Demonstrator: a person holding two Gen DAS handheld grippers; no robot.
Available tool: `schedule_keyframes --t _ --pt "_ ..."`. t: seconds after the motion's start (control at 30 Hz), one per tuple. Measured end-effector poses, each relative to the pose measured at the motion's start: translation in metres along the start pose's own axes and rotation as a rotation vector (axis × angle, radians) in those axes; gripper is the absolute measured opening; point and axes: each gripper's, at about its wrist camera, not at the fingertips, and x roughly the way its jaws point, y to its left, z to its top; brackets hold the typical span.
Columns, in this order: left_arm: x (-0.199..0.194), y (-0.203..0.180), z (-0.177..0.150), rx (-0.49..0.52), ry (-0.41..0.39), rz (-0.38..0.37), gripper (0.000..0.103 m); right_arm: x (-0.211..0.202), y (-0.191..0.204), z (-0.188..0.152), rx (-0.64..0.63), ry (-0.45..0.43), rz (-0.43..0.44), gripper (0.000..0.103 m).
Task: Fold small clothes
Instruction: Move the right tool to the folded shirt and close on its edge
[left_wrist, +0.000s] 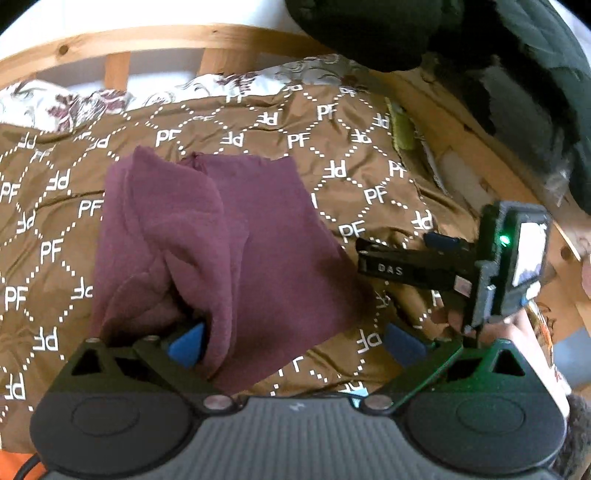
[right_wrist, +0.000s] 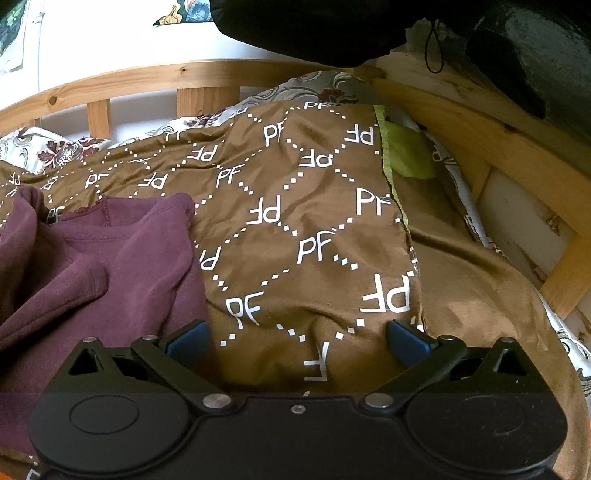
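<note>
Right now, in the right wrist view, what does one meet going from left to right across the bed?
Purple garment → brown PF-patterned cover → green cloth at the cover's edge → plain brown sheet → wooden bed frame.

both views low, close, sharing bedspread (left_wrist: 369, 192).

Maroon garment (left_wrist: 229, 251) between spread tongs (left_wrist: 295, 343)

soft daylight, fairly dim; the left view is motion-blurred, the right sharper; fisheye bends the pale wooden bed frame (right_wrist: 155, 79) at the edges.
</note>
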Motion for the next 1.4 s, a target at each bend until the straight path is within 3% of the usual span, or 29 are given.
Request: schedule_keyframes --t 0.13,0.3,0.4,0.57,0.73,0.9,1.0,1.17,1.4 --pt "-0.005 -0.014 0.000 0.047 -0.002 0.017 0.102 0.000 0.000 0.000 -0.003 -0.001 0.001 0.102" --pt "-0.013 -0.038 0.005 0.118 0.042 0.090 0.102 0.000 0.001 0.000 -0.008 -0.001 0.000 0.102" --pt "-0.022 -0.042 0.005 0.118 0.040 0.052 0.102 -0.001 0.001 0.000 -0.008 -0.002 0.001 0.102" --pt "-0.048 -0.035 -0.004 0.129 -0.023 0.047 0.102 -0.004 0.003 0.000 -0.009 -0.019 0.018 0.102" --pt "-0.074 -0.018 -0.017 0.150 -0.137 0.101 0.102 -0.021 0.008 0.002 -0.005 -0.137 0.042 0.102" --pt "-0.065 0.015 -0.035 0.126 -0.221 0.257 0.102 -0.037 0.013 0.005 0.030 -0.245 0.181 0.102" --pt "-0.044 0.030 -0.049 0.132 -0.216 0.338 0.102 -0.042 0.016 0.005 0.109 -0.252 0.321 0.102" --pt "-0.016 0.044 -0.062 0.113 -0.170 0.363 0.102 -0.041 0.030 0.003 0.244 -0.188 0.576 0.102" --pt "-0.001 0.055 -0.069 0.059 -0.156 0.375 0.102 -0.010 0.059 0.004 0.343 -0.026 0.753 0.102"
